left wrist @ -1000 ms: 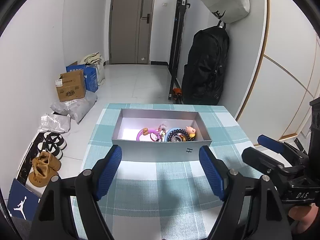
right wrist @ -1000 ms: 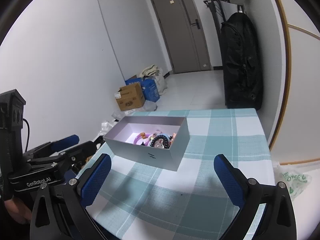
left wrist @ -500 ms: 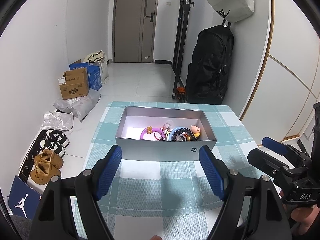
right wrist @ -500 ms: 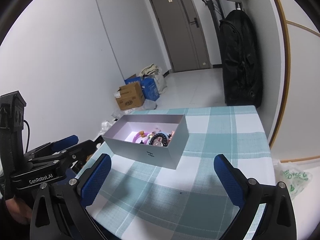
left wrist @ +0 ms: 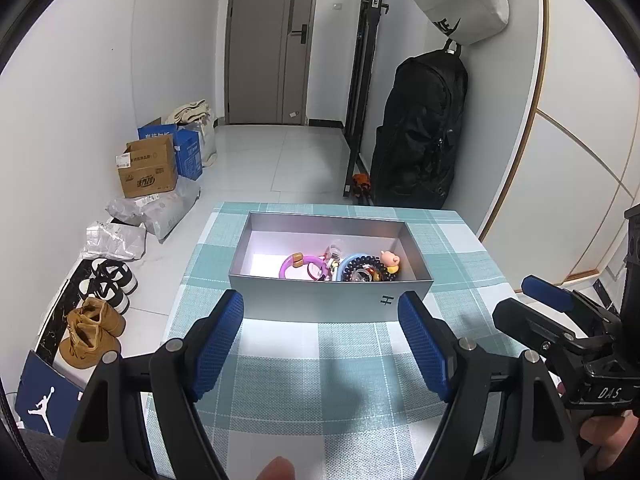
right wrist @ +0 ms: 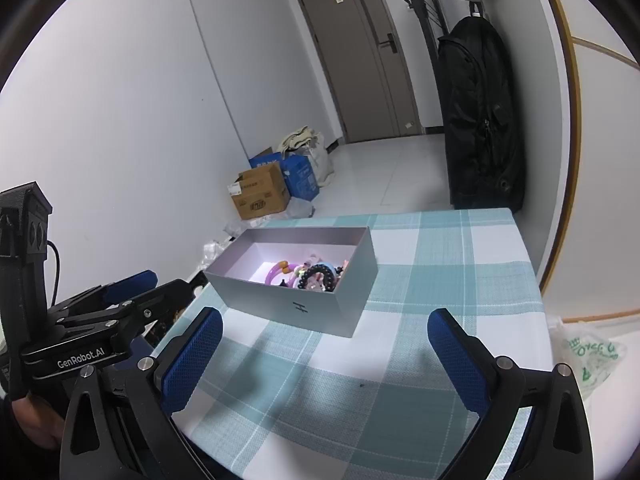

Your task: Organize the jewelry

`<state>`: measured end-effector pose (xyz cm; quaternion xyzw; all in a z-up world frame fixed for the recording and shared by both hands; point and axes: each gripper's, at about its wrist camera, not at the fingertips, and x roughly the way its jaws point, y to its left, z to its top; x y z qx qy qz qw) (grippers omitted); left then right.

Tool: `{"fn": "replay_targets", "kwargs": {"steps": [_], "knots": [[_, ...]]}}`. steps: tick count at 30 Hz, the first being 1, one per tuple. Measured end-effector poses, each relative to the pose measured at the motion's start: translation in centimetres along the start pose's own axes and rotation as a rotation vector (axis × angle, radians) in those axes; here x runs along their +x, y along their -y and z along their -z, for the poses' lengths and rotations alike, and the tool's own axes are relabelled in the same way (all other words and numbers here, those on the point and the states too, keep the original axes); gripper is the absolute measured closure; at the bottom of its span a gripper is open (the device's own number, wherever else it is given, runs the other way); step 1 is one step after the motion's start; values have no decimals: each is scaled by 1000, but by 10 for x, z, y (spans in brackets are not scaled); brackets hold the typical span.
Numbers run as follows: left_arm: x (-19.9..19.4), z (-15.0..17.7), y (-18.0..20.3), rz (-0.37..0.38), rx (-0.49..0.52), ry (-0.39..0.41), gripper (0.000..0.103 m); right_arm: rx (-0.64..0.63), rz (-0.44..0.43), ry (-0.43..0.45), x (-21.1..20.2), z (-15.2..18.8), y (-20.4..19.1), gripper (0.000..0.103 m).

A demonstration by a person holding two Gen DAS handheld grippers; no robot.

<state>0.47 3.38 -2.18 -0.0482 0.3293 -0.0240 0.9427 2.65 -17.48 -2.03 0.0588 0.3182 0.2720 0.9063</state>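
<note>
A grey open box (left wrist: 320, 304) (right wrist: 320, 312) stands on a teal-and-white checked tablecloth (left wrist: 320, 380) (right wrist: 420, 280). Inside lie a purple bangle (left wrist: 302, 266) (right wrist: 276, 274), a dark bead bracelet (left wrist: 366, 268) (right wrist: 318, 276), a small pink figure (left wrist: 390, 260) and other small pieces. My left gripper (left wrist: 320, 344) is open and empty, just in front of the box; it also shows in the right wrist view (right wrist: 132, 296). My right gripper (right wrist: 324, 364) is open and empty, in front and to the right of the box; it also shows in the left wrist view (left wrist: 536, 304).
On the floor to the left are cardboard boxes (left wrist: 148, 168), plastic bags (left wrist: 152, 212) and shoes (left wrist: 92, 332). A black bag (left wrist: 420, 136) hangs against the right wall beyond the table. A plastic bag (right wrist: 592, 356) lies past the table's right edge.
Both grippers have pulled back and risen a little, so the box looks smaller and farther. Both stay open and empty.
</note>
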Motion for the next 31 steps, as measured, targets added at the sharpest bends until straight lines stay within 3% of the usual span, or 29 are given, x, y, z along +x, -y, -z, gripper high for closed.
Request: {"fn": "replay_targets", "kwargs": {"steps": [17, 31], "knots": [[1, 0, -1, 15, -13, -12, 27, 9, -4, -13, 2, 1, 2, 0], [0, 1, 1, -10, 6, 22, 27, 19, -7, -14, 3, 0, 3, 0]]}}
